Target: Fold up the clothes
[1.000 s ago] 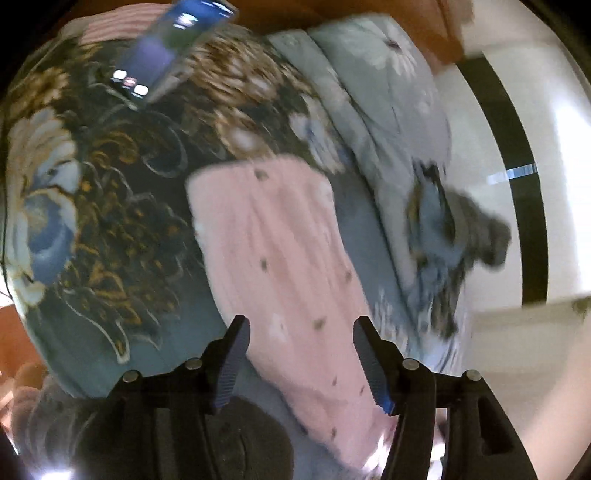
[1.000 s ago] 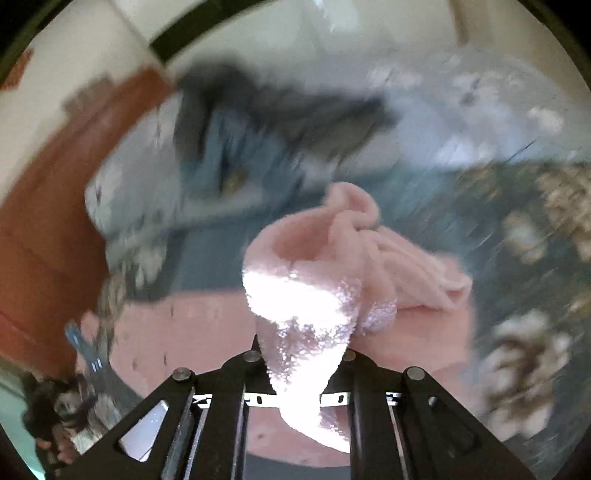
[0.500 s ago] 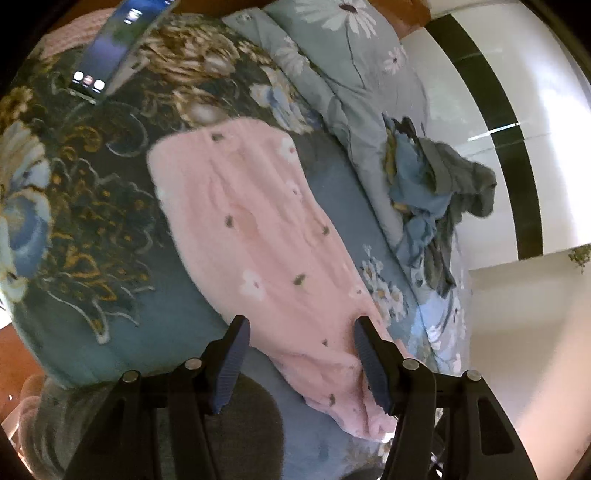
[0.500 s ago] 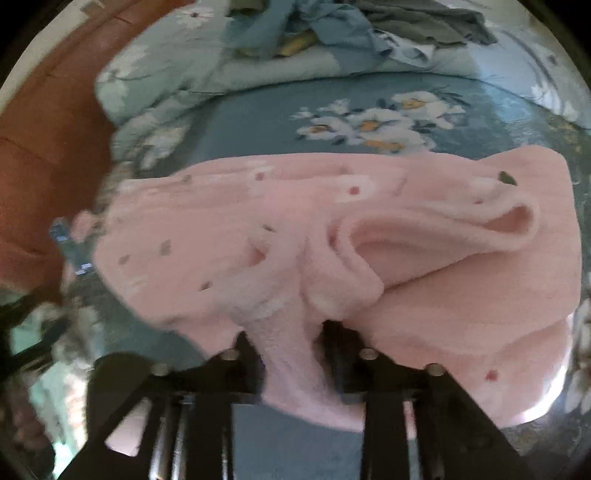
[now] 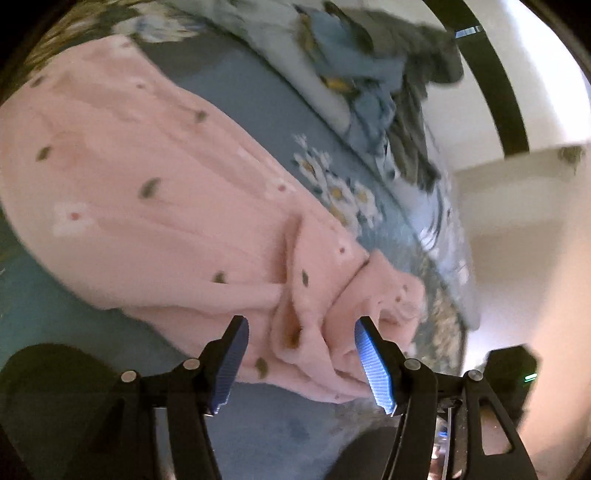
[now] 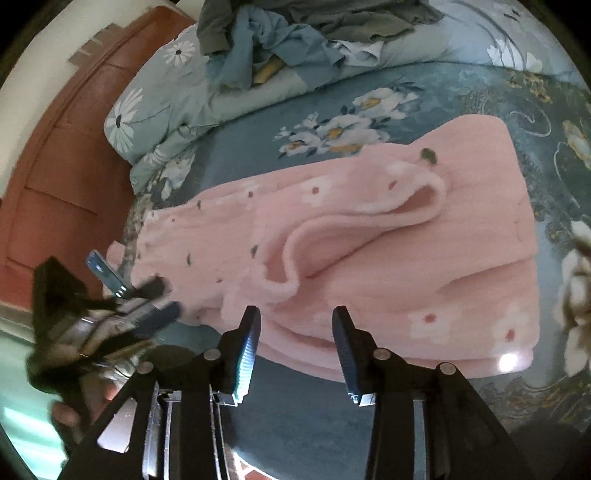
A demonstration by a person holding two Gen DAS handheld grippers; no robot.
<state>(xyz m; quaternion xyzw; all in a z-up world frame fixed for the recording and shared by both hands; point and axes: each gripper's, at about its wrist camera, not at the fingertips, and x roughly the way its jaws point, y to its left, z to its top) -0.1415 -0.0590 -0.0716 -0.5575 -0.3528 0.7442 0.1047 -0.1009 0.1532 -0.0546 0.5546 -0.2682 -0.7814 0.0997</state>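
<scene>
1. The right gripper (image 6: 295, 332) has just been opening; its jaws stand apart over the near edge of the pink garment (image 6: 369, 240), pinching nothing.
2. The left gripper (image 5: 301, 354) stands open, with bunched pink fabric between its pads.
3. The garment lies on the floral bedspread (image 6: 424, 85).
4. Beyond it sits a heap of clothes (image 6: 295, 26).

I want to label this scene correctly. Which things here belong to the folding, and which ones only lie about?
Belong to the job:
- pink garment, on the bed
- left gripper, open
- right gripper, jaws just opened, nothing between them

Lying about:
- pile of blue and grey clothes
- floral bedspread
</scene>
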